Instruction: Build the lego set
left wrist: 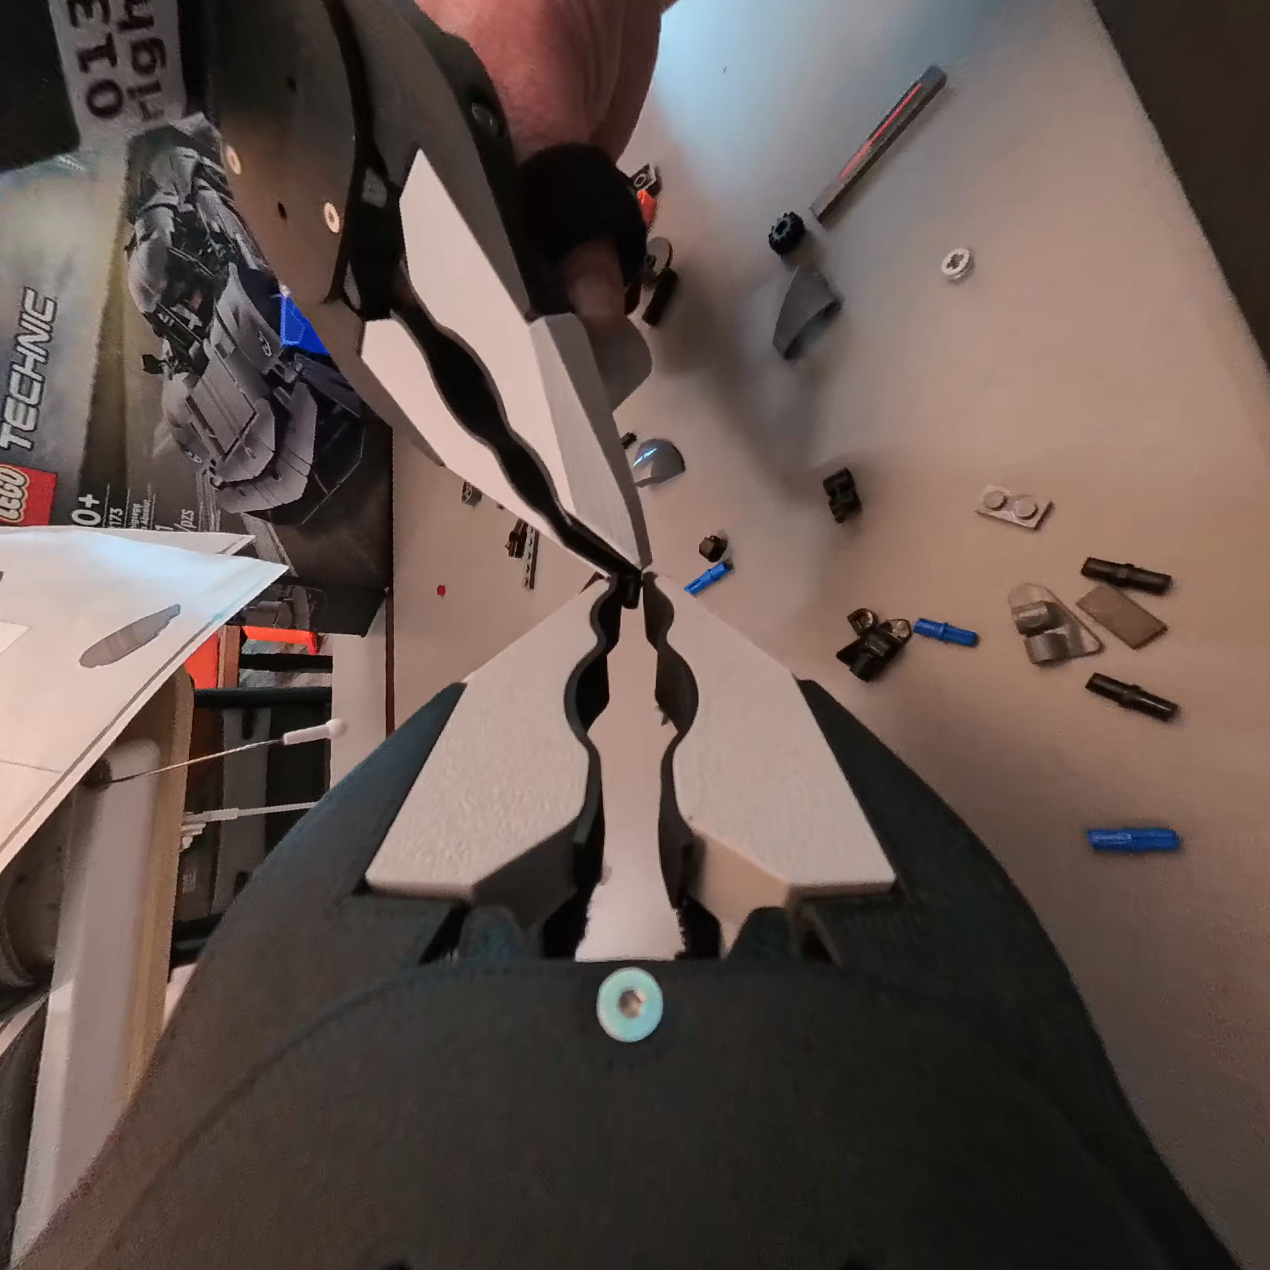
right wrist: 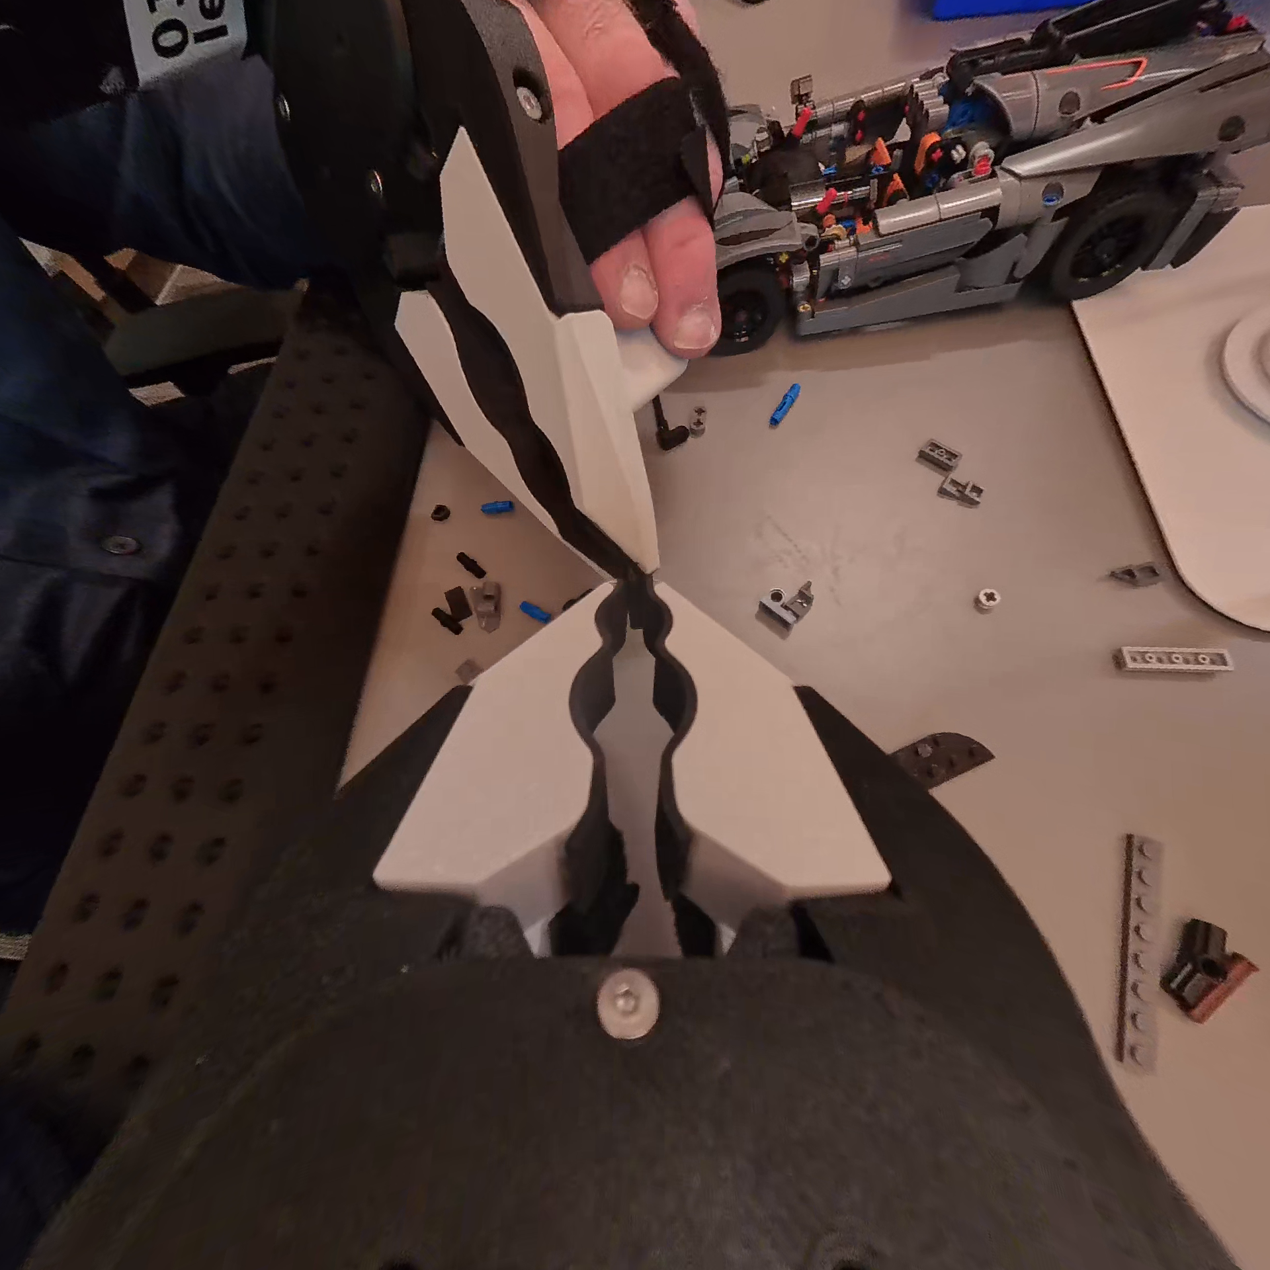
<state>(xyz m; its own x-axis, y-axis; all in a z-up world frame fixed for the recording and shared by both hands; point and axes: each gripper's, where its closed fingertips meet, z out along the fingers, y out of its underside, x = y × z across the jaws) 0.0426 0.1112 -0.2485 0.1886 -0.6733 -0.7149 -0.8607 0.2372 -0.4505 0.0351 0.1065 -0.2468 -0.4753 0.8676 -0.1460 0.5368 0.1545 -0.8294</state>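
Tongs meet tip to tip above the worktop (right wrist: 893, 550).
We see left tongs (left wrist: 629, 591) and right tongs (right wrist: 636, 605) both closed on one small black piece (left wrist: 630, 592).

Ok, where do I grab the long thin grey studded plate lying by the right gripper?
Pinch the long thin grey studded plate across its narrow width near mid-length, coming down from above: it lies flat, studs up, both long edges exposed.

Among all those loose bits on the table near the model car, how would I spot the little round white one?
Start at the big grey model racing car at the table's far side, then look toward the rounded white board beside it. Just off that board's curved corner lies the small round white bush; unlike the flat grey plates nearby, it is a pale ring with a cross-shaped hole.
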